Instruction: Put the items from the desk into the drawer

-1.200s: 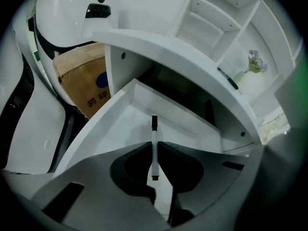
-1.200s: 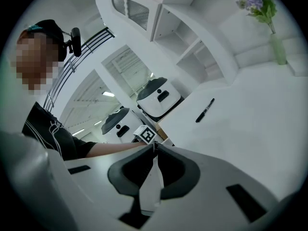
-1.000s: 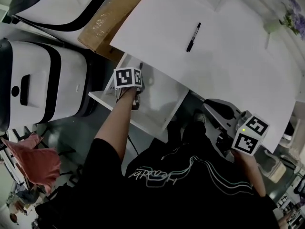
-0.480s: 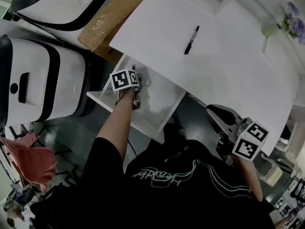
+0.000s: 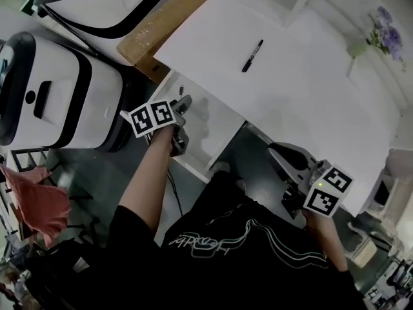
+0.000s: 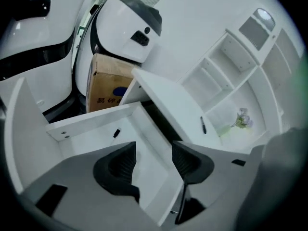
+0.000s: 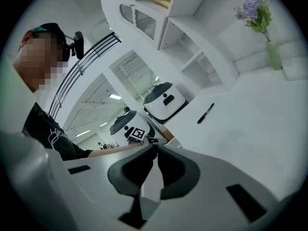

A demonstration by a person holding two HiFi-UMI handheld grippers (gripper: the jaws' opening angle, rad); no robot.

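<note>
The left gripper [image 6: 154, 153] hangs over the open drawer [image 5: 216, 124] with its jaws spread wide. They have just been opening, and nothing is between them. The right gripper [image 7: 155, 150] is held low at the near right, below the desk's near edge. Its jaws are pressed together at the tips, pinching nothing.

The white drawer is pulled out from under the left part of the desk [image 5: 303, 89]. In it lies a small dark object [image 6: 116, 133], close to the far wall. It is too small to tell what it is.

The marker pen [image 5: 252, 55] lies on the desk top, well to the far right of the drawer and apart from both grippers.

A cardboard box [image 5: 164, 28] stands just left of the desk, beyond the drawer's far wall. A white machine [image 5: 58, 99] with black trim stands further left. A vase [image 7: 273, 56] of purple flowers stands at the desk's far right.
</note>
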